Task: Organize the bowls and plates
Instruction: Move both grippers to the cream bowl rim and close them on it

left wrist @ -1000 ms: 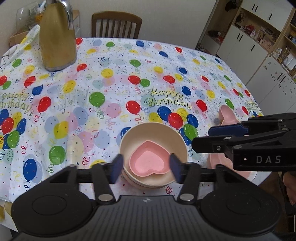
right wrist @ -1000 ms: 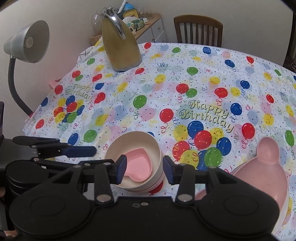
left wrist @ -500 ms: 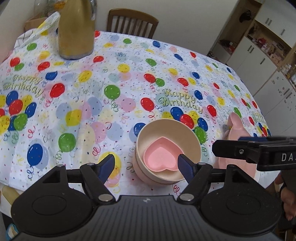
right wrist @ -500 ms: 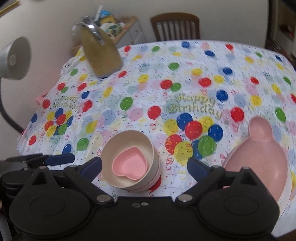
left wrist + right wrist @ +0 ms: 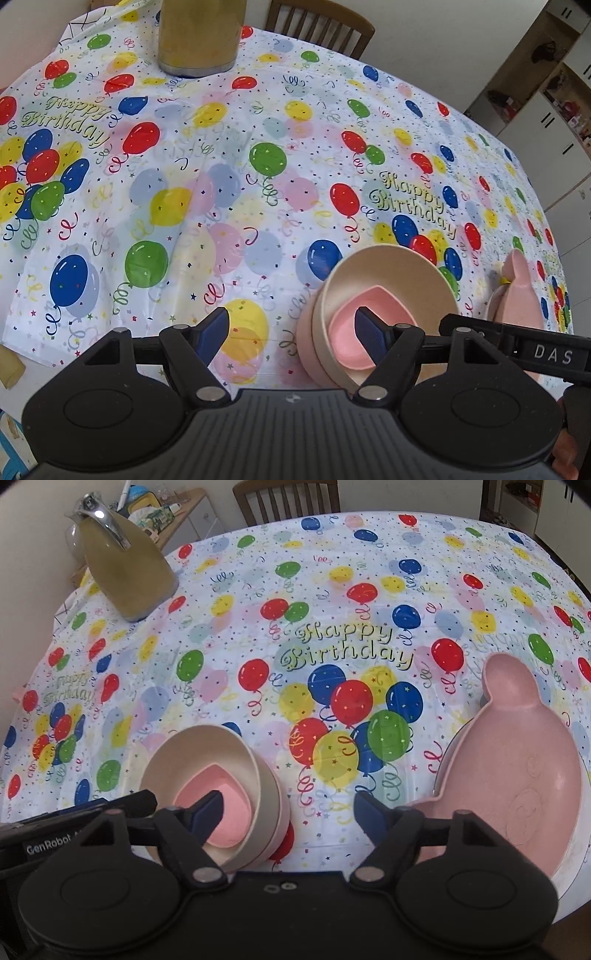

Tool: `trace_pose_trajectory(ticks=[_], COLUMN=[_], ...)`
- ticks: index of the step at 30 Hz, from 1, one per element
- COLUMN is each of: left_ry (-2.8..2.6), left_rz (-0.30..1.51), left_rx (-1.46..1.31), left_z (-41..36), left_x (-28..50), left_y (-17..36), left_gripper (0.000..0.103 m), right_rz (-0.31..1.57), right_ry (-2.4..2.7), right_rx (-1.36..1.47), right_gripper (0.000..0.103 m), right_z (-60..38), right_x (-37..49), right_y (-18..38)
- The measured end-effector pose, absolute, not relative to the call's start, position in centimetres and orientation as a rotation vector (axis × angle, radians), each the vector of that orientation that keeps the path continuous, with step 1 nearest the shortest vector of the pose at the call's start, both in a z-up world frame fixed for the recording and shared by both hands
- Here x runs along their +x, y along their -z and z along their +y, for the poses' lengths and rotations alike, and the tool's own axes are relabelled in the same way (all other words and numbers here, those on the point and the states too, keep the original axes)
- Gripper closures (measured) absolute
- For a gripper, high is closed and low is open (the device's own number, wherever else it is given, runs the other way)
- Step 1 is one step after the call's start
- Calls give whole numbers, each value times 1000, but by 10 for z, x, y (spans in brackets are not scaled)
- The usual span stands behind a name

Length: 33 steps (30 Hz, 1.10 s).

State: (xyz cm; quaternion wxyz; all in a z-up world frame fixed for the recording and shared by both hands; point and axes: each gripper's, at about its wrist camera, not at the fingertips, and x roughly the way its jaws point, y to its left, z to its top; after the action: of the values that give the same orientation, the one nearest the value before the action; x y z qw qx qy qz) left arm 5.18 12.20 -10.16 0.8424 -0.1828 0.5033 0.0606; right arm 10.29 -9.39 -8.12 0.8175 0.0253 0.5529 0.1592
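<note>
A pink heart-shaped bowl (image 5: pixel 347 338) sits inside a cream bowl (image 5: pixel 391 273), which rests in a pale pink bowl (image 5: pixel 304 332) near the table's front edge. The stack also shows in the right wrist view (image 5: pixel 207 753). A pink bear-shaped plate (image 5: pixel 517 775) lies on a grey plate (image 5: pixel 448 753) to its right, and shows in the left wrist view (image 5: pixel 519 288). My left gripper (image 5: pixel 291 330) is open and empty, just left of the stack. My right gripper (image 5: pixel 288 808) is open and empty, between the stack and the bear plate.
The table wears a balloon-print birthday cloth (image 5: pixel 332 646). A gold jug (image 5: pixel 125 568) stands at the far left, and shows in the left wrist view (image 5: pixel 199 37). A wooden chair (image 5: pixel 288 494) stands behind the table. White cabinets (image 5: pixel 554 110) stand to the right.
Both grippers have opened wide and drawn back from the bowl stack. The left one has moved left, the right one has moved right. The bowls have stayed in place.
</note>
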Motion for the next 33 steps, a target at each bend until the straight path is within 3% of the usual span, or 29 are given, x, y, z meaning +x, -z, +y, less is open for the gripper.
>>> trace_pose_trajectory(ticks=[7,13,19,22,24,27,33], left_ry=[-150,-168,-174,-166,-153,-132,-87], left_rz=[1069,1083,1111,1115,1119,1138,1164], left_rx=[-350,-312,-314,-338,-359,-402,-468], left_z=[119,117,117,118,119,120,118], left_x=[66,75,78,78,78,78,73], left_y=[108,115,122,122,122,123,125], left_gripper=[28,28,31,40,54,67,81], right_rz=[1174,1196,1218,1234,1242,1258,1283], right_ry=[-330,-336,-348,-353,-360,-372,-394], right_rx=[-12,-34,-37,-31,-25,-8,14], right_gripper=[35,51,58,61,66,73,85], right_z=[-85,-81,-77,-75,-74,-73,-71], right_x=[109,113,115,115,115,116,114], right_y=[87,95,101,103,103,103,102])
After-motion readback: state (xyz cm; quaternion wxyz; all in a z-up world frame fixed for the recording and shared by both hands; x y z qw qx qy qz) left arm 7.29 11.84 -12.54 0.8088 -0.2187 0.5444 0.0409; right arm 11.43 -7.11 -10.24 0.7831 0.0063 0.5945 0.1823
